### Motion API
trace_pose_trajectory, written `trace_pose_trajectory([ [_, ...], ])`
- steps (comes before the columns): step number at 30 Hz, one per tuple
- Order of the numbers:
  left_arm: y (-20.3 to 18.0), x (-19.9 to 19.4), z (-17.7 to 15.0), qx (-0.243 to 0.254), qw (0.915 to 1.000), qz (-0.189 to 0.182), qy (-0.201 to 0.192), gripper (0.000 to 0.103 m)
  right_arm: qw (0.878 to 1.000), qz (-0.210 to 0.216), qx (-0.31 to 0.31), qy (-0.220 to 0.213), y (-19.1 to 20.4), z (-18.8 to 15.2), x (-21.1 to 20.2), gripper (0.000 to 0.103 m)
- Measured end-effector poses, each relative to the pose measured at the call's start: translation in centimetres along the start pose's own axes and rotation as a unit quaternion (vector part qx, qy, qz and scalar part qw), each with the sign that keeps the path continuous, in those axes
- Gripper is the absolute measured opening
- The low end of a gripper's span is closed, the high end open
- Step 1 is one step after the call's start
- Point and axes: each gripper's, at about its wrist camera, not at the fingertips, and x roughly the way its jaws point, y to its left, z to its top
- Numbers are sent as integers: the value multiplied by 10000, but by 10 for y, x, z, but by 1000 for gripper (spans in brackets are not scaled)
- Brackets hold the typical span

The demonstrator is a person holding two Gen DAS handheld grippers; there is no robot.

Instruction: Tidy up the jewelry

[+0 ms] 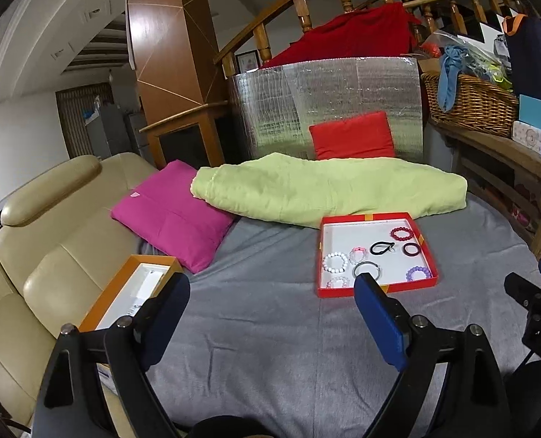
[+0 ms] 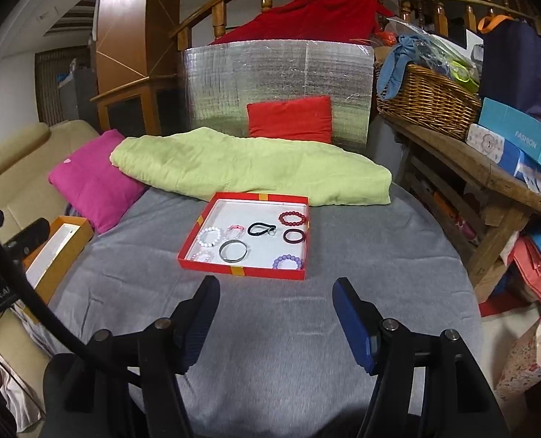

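Observation:
A red tray with a white floor lies on the grey cover and holds several bracelets: a white bead one, a red bead one, a silver bangle, a purple bead one, a dark ring and a black hair tie. My right gripper hovers short of the tray, open and empty. My left gripper is open and empty too, left of the tray, with its right finger overlapping the tray's near edge in view. An orange box sits at the left.
A magenta cushion, a green folded quilt and a red cushion lie behind the tray. A beige sofa is left. A wooden bench with a wicker basket and boxes stands right.

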Motion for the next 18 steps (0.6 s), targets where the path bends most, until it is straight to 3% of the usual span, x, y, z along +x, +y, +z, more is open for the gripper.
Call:
trace_pose_trajectory([
  [18, 9, -19, -2, -96, 10000, -12, -7, 93, 9998, -19, -95, 158, 24, -7, -11, 68],
])
